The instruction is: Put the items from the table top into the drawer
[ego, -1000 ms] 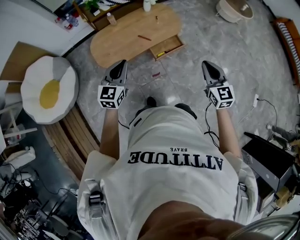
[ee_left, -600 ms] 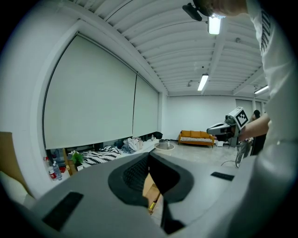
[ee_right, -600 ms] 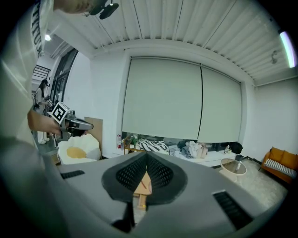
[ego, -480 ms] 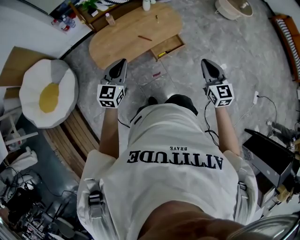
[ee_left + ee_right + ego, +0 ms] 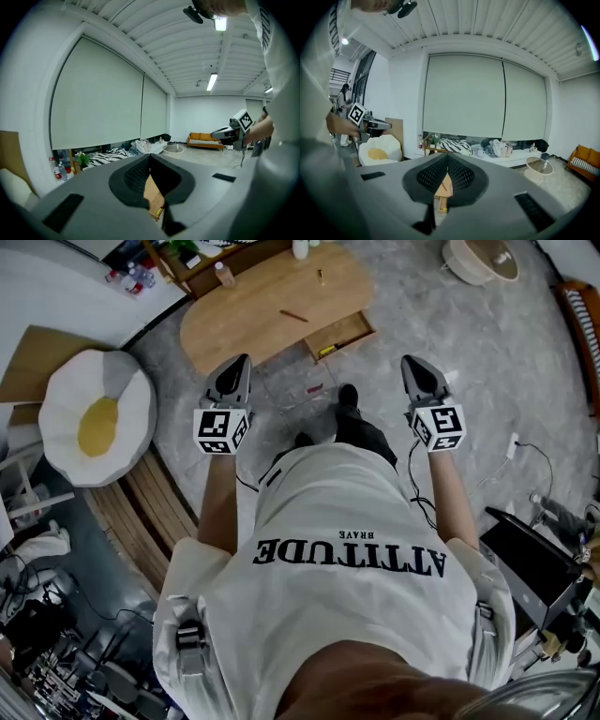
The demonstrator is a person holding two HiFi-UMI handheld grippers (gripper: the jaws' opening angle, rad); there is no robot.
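"Two grippers show in the head view. How do they stand?"

"The left gripper (image 5: 245, 360) is left of centre and the right gripper (image 5: 407, 360) is right of centre. Each is held out ahead of the person's white T-shirt (image 5: 356, 517), pointing toward the top of the frame. Each gripper's own view shows its jaws brought together at the tips with nothing gripped between them (only a sliver of wood shows through the gap lower down)."

"And the items?"

"They are on the oval wooden tabletop (image 5: 239, 324), upper centre of the frame, well apart from both grippers. A thin reddish-brown stick (image 5: 292, 316), perhaps a pencil, lies near the tabletop's middle. A smaller dark piece (image 5: 320, 277) lies closer to the top of the frame. A white bottle (image 5: 300, 249) stands at the tabletop's upper rim, cut off by the frame edge."

"The drawer?"

"The drawer (image 5: 345, 330) is pulled out at the tabletop's lower right side and stands open. A small yellow item (image 5: 324, 350) sits in its lower left corner. I can't tell what it is."

"Anything lower down?"

"A short reddish object (image 5: 314, 388) lies on the grey floor (image 5: 469, 343), below the drawer in the frame and between the two grippers. It is near a black shoe (image 5: 348, 395). A fried-egg cushion (image 5: 94, 418) fills the left side."
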